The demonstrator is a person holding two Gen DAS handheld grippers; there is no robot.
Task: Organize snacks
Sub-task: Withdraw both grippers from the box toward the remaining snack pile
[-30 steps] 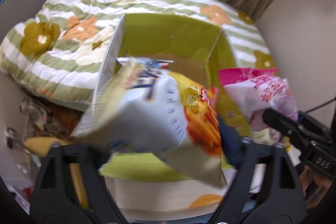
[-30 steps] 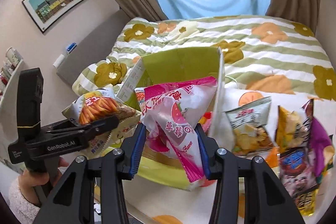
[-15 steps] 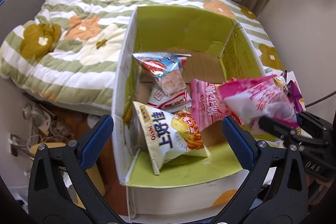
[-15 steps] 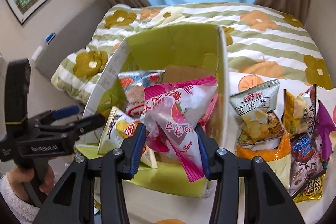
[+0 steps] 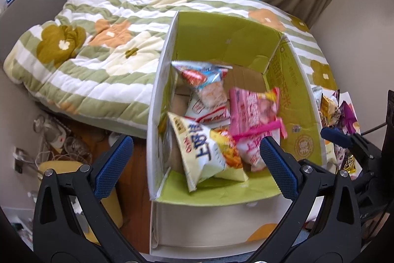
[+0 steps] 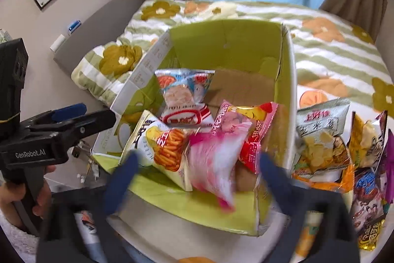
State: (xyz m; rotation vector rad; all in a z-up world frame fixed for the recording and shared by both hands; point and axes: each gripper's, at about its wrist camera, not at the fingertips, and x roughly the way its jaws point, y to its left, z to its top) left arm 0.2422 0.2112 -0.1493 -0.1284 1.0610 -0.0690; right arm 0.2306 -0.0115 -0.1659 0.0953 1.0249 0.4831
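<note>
A cardboard box with green inner walls [image 5: 295,100] [image 6: 221,41] stands on the bed and holds several snack bags. My left gripper [image 5: 195,164] is open above its near edge with nothing between the fingers. Below it lies a white and orange bag of cheese sticks [image 5: 206,152] [image 6: 162,147]. My right gripper [image 6: 197,179] is blurred, its jaws opening. A pink bag [image 6: 211,164] [image 5: 253,147] drops loose between them into the box, touching neither pad. Deeper in the box lie a blue and red shrimp snack bag [image 5: 206,80] and a second pink bag [image 5: 251,105].
A pile of loose snack bags [image 6: 320,139] lies on the bed right of the box. The flowered quilt [image 5: 98,53] spreads behind and to the left. Cables and clutter [image 5: 56,139] and a yellow stool [image 5: 61,166] sit on the floor at left.
The left gripper let the cheese stick bag fall into the box and opened wide. The right gripper carried the pink bag over the box, then sprang open and released it.
</note>
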